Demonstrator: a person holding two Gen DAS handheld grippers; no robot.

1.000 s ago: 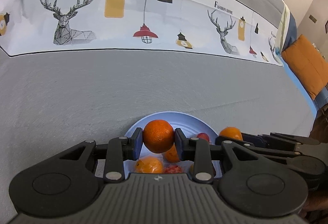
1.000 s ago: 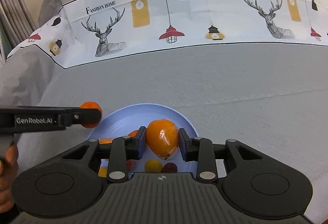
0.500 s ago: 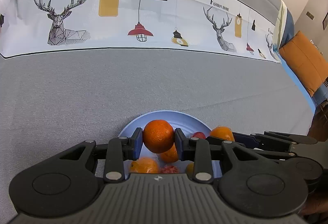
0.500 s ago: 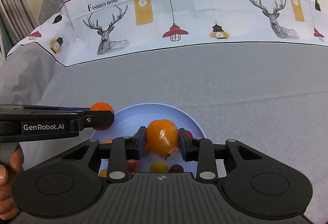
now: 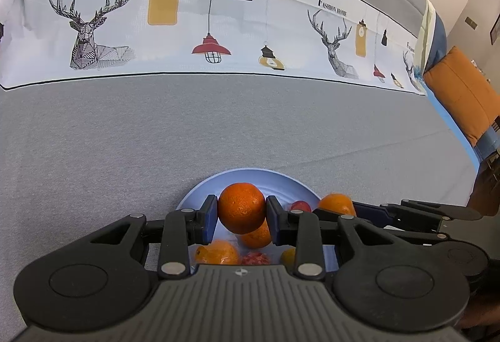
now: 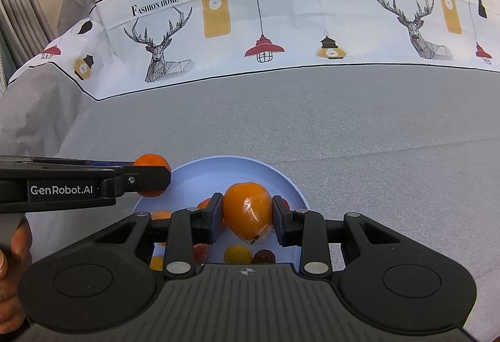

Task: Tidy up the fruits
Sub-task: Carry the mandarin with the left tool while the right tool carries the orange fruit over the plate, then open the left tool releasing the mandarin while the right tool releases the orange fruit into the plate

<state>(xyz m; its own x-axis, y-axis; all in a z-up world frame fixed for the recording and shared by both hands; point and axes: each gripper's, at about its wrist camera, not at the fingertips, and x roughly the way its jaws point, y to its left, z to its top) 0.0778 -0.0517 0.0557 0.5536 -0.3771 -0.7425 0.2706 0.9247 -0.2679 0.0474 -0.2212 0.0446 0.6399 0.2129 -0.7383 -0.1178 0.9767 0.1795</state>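
2 grippers are seen, each clamped on 1 fruit above 1 light-blue plate [image 5: 275,178] that sits on the grey tablecloth [image 5: 125,138].

In the left wrist view, the left gripper [image 5: 241,212] is closed on a round orange [image 5: 241,207], which is pinched between both blue pads and held over the plate's near-left part. Under and around it, 5 fruits are counted on the plate: an orange one at lower left [image 5: 217,252], another directly beneath the held orange [image 5: 257,237], a red textured piece [image 5: 255,258], a small yellow one [image 5: 288,254] and a small red one [image 5: 299,205]. At the right, the right gripper [image 5: 331,207] is seen side-on, gripping a wrapped orange fruit [image 5: 336,203].

In the right wrist view, that wrapped fruit [image 6: 247,210] (a glossy film covers it) is squeezed between the right gripper's [image 6: 247,213] pads over the plate [image 6: 218,170]. At the left, the left gripper [image 6: 151,176] is seen at the plate's left rim with its orange [image 6: 150,162].

Compared with 0.5 s ago, the plate is seen slightly lower and nearer in both views, and both grasps are unchanged; the left gripper's tip has shifted a little rightward in the right wrist view.

Much of the plate's near half is hidden by the gripper bodies, so the fruit count is partial. The person's left hand [image 6: 12,267] is cut off at the frame's edge.
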